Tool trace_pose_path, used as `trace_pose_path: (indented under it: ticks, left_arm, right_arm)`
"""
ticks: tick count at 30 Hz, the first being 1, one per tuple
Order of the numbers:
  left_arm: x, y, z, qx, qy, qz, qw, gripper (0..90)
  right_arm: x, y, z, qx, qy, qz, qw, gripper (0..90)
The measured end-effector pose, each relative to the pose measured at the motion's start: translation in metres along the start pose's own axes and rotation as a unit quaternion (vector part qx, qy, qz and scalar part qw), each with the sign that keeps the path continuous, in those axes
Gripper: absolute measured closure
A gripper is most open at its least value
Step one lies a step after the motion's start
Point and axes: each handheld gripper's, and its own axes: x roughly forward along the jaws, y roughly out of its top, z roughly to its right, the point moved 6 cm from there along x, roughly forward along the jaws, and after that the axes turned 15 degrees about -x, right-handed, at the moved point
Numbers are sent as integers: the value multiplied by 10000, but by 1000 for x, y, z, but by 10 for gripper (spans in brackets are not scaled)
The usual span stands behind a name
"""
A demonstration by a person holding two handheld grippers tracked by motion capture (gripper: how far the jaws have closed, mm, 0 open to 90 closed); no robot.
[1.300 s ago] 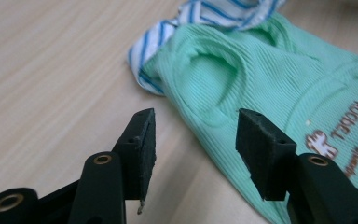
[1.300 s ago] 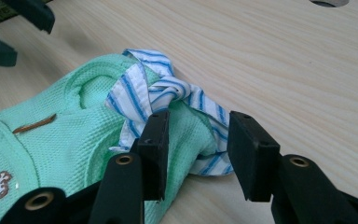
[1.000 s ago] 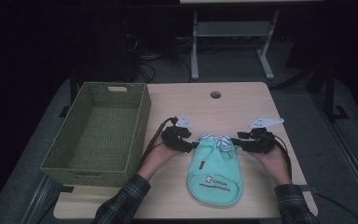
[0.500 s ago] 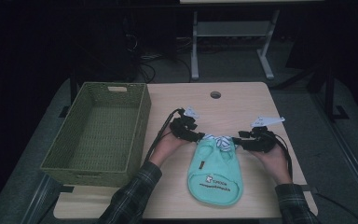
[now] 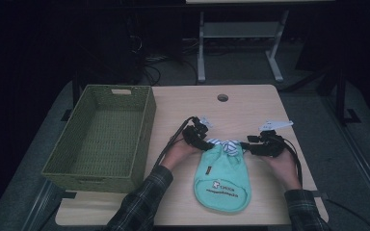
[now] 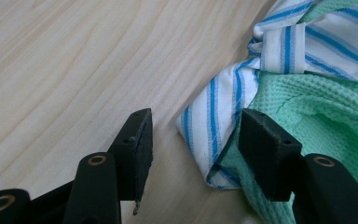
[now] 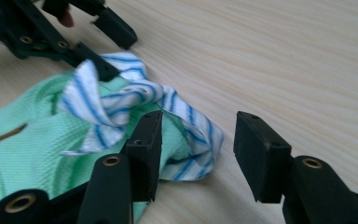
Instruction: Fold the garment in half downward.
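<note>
On the near half of the pale wooden surface (image 5: 250, 103) lies a mint-green bib (image 5: 222, 178), flat, its rounded end toward the person and its neck end pointing away. A small printed logo sits on its lower part, too small to read. At the neck end the blue-and-white striped ties (image 5: 226, 145) are bunched into a loose knot.

The left tongs (image 5: 201, 143) rest at the left corner of the neck end, the right tongs (image 5: 250, 148) at the right corner, with the striped knot between them. Each is held by a hand whose plaid sleeve comes in from the near edge.

In the left gripper view the left tongs (image 6: 193, 149) stand open, low over the wood, with a striped tie end (image 6: 214, 126) lying in the gap and the green waffle cloth just beside the right-hand jaw. Neither jaw presses the cloth.

In the right gripper view the right tongs (image 7: 198, 151) are likewise open, the other striped tie end (image 7: 193, 140) lying between the jaws, one jaw over green cloth. The left tongs show farther off, at the top left of that view.

A green woven basket (image 5: 147, 122) stands at the left of the surface, well apart from the bib.
</note>
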Motion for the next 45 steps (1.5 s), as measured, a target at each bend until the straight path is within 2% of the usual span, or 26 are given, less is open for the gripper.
trace_pose_path:
  ticks: [6,10,12,13,16,22,31,41,45]
  left_arm:
    - [0,0,1,35,-16,-10,10000,468]
    - [0,-1,2,40,-13,0,10000,492]
    - [-1,-1,3,43,-30,6,10000,505]
    - [-1,-1,3,32,-33,19,10000,511]
    - [-1,-2,3,63,-36,28,10000,524]
    - [-2,-2,8,124,-106,-23,9999,657]
    - [-3,-4,12,86,-227,-68,9997,809]
    - [-10,-6,8,109,39,-103,9999,852]
    - [-17,-5,4,71,95,20,9999,853]
  right_arm:
    - [14,-9,5,60,-43,-132,9999,506]
    - [22,-12,4,187,34,-186,9996,501]
    - [25,-13,3,133,72,-188,9997,501]
    - [28,-14,2,-6,43,-263,9996,504]
    - [30,-14,-1,-87,33,-333,9994,529]
    - [29,-15,-7,-341,37,-344,9988,675]
    - [29,-13,-12,-176,211,-375,9989,831]
    - [29,-7,-9,-235,187,-419,9987,845]
    - [28,3,-8,-325,197,-344,9987,846]
